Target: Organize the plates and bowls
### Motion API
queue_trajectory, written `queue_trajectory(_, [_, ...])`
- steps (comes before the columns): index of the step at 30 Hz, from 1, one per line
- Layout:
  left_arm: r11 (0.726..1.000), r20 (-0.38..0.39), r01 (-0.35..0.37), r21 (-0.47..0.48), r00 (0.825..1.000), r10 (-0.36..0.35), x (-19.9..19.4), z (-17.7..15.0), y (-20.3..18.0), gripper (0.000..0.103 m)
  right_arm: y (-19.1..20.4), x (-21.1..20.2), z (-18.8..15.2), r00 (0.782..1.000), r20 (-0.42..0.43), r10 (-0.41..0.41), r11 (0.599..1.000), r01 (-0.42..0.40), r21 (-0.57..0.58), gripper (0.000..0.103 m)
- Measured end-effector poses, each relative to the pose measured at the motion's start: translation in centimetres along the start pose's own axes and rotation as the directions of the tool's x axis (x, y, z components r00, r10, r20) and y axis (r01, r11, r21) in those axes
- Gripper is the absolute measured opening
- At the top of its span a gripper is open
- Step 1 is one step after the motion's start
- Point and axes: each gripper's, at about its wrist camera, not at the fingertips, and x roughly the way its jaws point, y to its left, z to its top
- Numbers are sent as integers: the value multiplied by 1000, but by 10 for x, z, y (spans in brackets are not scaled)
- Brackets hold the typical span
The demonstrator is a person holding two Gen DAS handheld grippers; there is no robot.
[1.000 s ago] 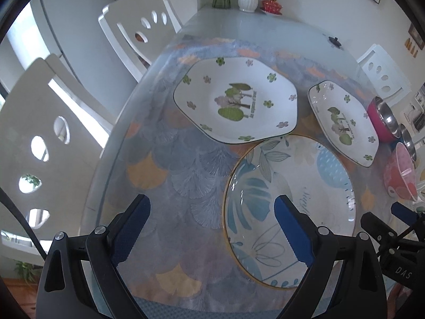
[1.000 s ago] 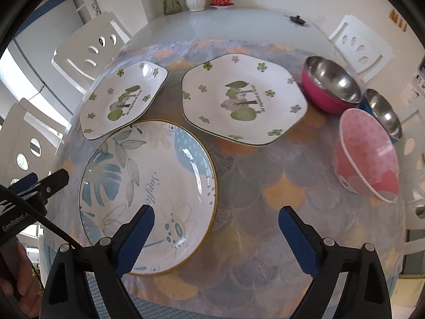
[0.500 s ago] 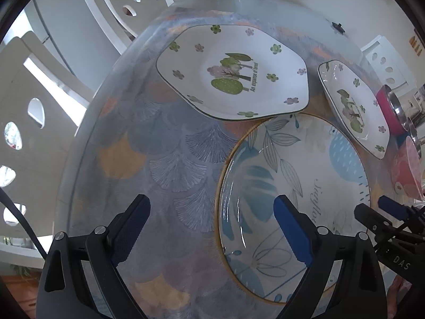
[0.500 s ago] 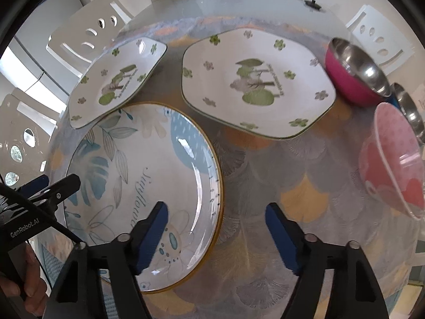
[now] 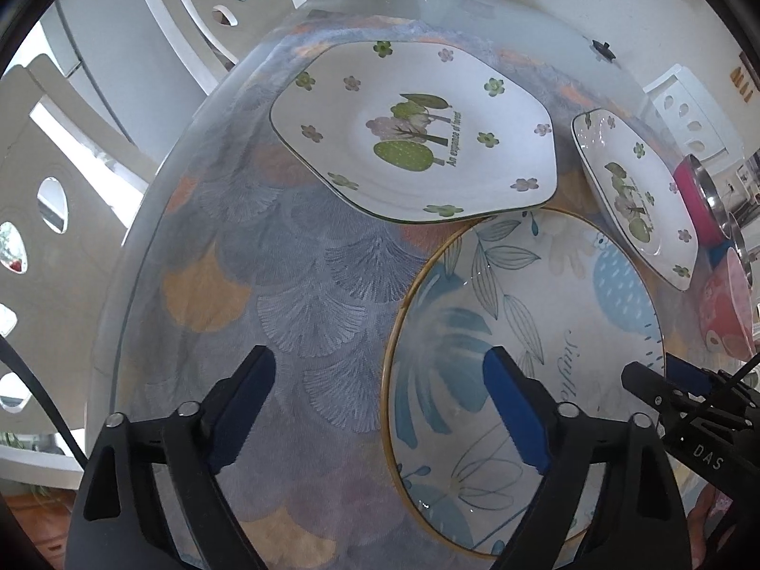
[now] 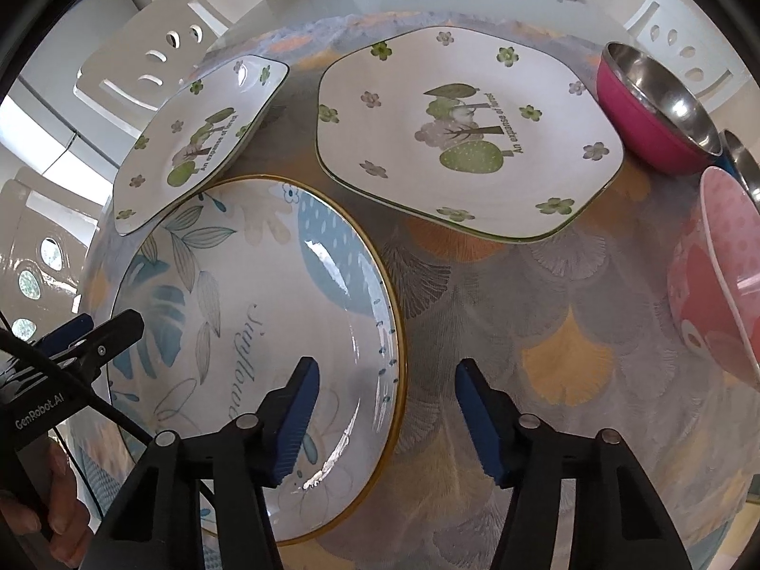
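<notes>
Both wrist cams look steeply down, close above the table. Left views from left, right from right; both share the round plate.

- On the surface: round plate nearest, at left.
- Behind it: small plate left, large plate right.
- Far right: steel-lined bowl, patterned bowl before it.

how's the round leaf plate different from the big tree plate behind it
The leaf plate is round with a gold rim and blue leaves; the tree plate is angular with a thin dark edge, green trees and small flowers. The leaf plate lies nearer both grippers. Both lie flat and empty, with printed lettering.
</notes>
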Motion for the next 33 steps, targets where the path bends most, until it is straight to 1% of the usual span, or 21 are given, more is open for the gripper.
queue_trajectory(2, [1000, -8, 2, 4, 1000, -2, 3, 0, -2, 79, 2, 2, 1, 1000, -2, 3, 1000, -3, -1, 51])
queue_trajectory(3, [1000, -12, 4, 6, 1000, -4, 4, -1, -3, 77, 3, 4, 1, 1000, -4, 6, 1000, -7, -3, 50])
queue_trajectory(5, [1000, -12, 15, 6, 1000, -15, 5, -2, -4, 61, 5, 6, 3, 1000, -7, 8, 1000, -8, -8, 47])
queue_trajectory(7, [1000, -11, 25, 3, 1000, -25, 7, -3, -4, 54, 4, 8, 4, 1000, -7, 9, 1000, -9, -6, 46])
queue_trajectory(8, [1000, -19, 30, 2, 999, -30, 10, -4, -5, 49, 5, 9, 4, 1000, -8, 19, 1000, -19, -4, 44])
queue_trajectory(9, [999, -28, 46, -3, 999, -46, 12, -5, -5, 47, 4, 10, 4, 1000, -9, 26, 1000, -26, -2, 42])
queue_trajectory(10, [997, -27, 80, -16, 996, -81, 13, -5, -4, 41, 5, 13, 7, 999, -12, 32, 999, -32, -2, 39])
queue_trajectory(11, [995, -25, 97, -25, 995, -98, 12, -6, -3, 38, 7, 14, 6, 999, -15, 41, 999, -41, -2, 35])
queue_trajectory(13, [994, -16, 104, -16, 994, -104, 12, -6, -5, 37, 8, 15, 7, 998, -15, 60, 998, -60, -7, 32])
queue_trajectory(16, [991, -7, 129, 18, 992, -129, 11, -7, -11, 37, 11, 15, 7, 998, -6, 67, 998, -67, -13, 32])
queue_trajectory(19, [993, 11, 92, 79, 996, -93, 10, -11, -19, 37, 9, 15, 4, 996, 2, 85, 996, -85, -12, 32])
queue_trajectory(21, [991, 16, 114, 77, 993, -116, 10, -11, -17, 37, 9, 14, 2, 996, 6, 89, 996, -89, -30, 32])
queue_trajectory(24, [984, 15, 171, 53, 985, -172, 9, -9, -9, 37, 7, 11, -4, 995, 8, 99, 993, -98, -66, 32])
queue_trajectory(25, [983, 14, 177, 53, 984, -178, 9, -9, -7, 37, 5, 9, -6, 995, 7, 104, 992, -104, -75, 32])
queue_trajectory(30, [985, 25, 152, 83, 988, -154, 4, -13, -7, 37, 7, 2, -17, 990, -3, 140, 984, -139, -114, 32])
queue_trajectory(33, [984, 51, 146, 100, 987, -152, -7, -17, -4, 37, 8, -7, -27, 990, 8, 144, 981, -142, -135, 32])
